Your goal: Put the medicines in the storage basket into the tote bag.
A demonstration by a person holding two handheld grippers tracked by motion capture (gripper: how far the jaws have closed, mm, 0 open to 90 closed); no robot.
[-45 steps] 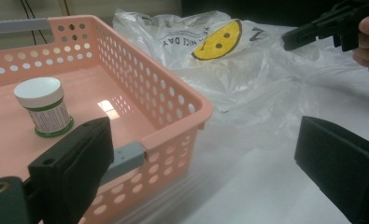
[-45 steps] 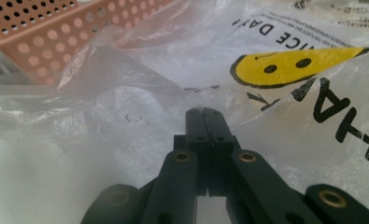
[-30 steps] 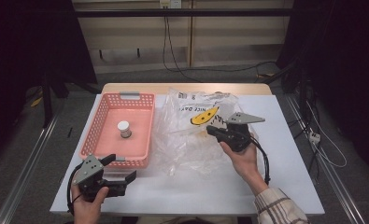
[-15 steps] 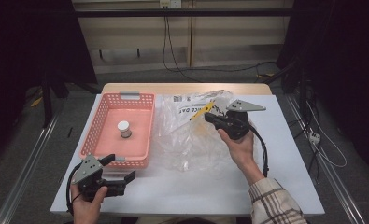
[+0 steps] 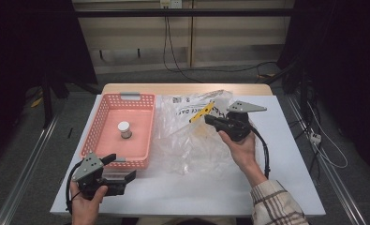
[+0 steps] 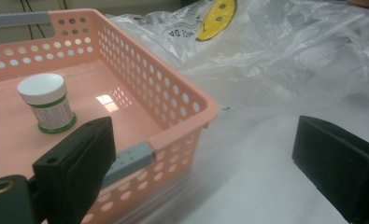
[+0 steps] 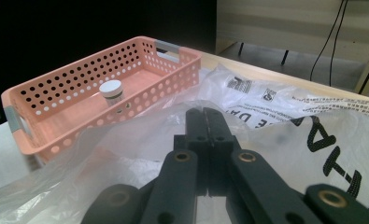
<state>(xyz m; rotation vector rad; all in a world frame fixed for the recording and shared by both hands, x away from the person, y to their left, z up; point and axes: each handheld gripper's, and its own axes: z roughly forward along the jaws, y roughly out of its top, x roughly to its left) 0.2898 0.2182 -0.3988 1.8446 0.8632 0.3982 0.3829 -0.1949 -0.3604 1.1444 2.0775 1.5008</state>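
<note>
Lifted bag (image 5: 196,136), pinched by right claw (image 5: 210,118); jar (image 7: 111,88) in basket (image 7: 56,93).

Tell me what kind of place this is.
Probably a lab or recording workspace, not a home: a plain white table between dark curtains, metal floor rails, loose cables by the back wall, and a person holding cabled handheld grippers.
</note>
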